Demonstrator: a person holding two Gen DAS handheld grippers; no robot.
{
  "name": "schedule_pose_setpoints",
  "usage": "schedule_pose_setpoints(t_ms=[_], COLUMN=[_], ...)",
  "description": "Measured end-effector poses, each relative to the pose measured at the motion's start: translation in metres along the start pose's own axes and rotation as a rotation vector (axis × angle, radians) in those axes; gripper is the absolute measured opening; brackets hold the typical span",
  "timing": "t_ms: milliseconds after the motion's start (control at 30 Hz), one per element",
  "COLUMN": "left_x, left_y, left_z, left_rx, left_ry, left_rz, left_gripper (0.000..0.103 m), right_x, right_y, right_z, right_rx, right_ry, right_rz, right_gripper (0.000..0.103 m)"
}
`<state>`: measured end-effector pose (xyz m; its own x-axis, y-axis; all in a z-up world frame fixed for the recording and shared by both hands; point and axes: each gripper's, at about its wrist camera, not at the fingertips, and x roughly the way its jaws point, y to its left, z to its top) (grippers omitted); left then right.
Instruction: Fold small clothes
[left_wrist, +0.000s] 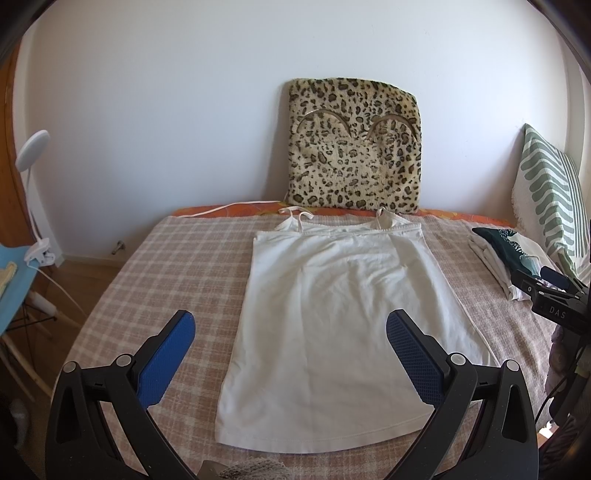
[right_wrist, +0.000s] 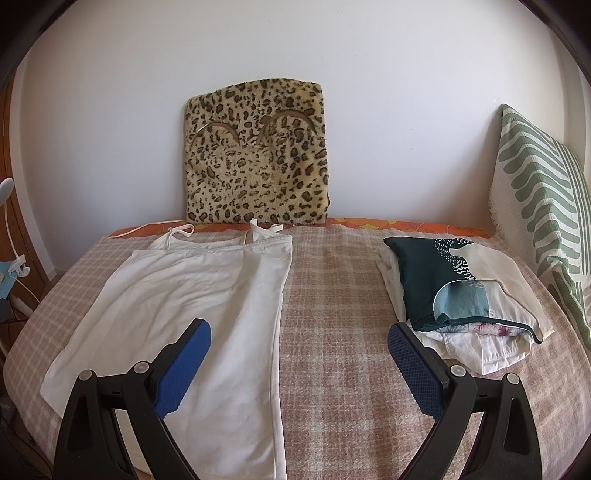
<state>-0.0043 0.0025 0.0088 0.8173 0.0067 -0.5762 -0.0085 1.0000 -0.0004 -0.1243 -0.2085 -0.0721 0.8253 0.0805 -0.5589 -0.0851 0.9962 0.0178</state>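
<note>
A white strappy camisole (left_wrist: 332, 317) lies flat on the checked bedspread (left_wrist: 177, 266), straps toward the wall, hem toward me. My left gripper (left_wrist: 290, 325) is open and empty, hovering over the top's lower half. In the right wrist view the camisole (right_wrist: 192, 295) lies at the left. My right gripper (right_wrist: 299, 338) is open and empty, above the bedspread (right_wrist: 332, 295) beside the top's right edge. The right gripper's body also shows at the right edge of the left wrist view (left_wrist: 554, 299).
A pile of folded clothes (right_wrist: 461, 291) lies on the right of the bed. A leopard-print cushion (right_wrist: 255, 155) leans on the wall behind. A green-striped pillow (right_wrist: 543, 199) stands at the right. A clip lamp (left_wrist: 33, 155) and blue chair (left_wrist: 14, 280) stand left of the bed.
</note>
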Motion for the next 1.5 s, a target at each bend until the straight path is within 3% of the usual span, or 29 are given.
schedule_pose_setpoints(t_ms=[733,1200,1367,1500], left_x=[0.006,0.031,0.038,0.054], left_y=[0.013,0.047,0.061,0.075], left_z=[-0.007,-0.025,-0.038,-0.051], left_rx=[-0.012,-0.085,-0.116,-0.169], left_ry=[0.026,0.144,0.152,0.235], left_rz=[0.028,0.003,-0.055,-0.113], left_gripper=[0.103,0.102,0.093,0.082], right_x=[0.0,0.002,0.007,0.017], right_y=[0.018,0.048,0.073,0.095], right_z=[0.01,0.021,0.027,0.035], right_rx=[-0.001,-0.024,-0.077,-0.12], right_ry=[-0.002,0.006,0.008,0.027], right_rz=[0.032,0.097,0.13,0.216], right_gripper=[0.098,0.098,0.098,0.096])
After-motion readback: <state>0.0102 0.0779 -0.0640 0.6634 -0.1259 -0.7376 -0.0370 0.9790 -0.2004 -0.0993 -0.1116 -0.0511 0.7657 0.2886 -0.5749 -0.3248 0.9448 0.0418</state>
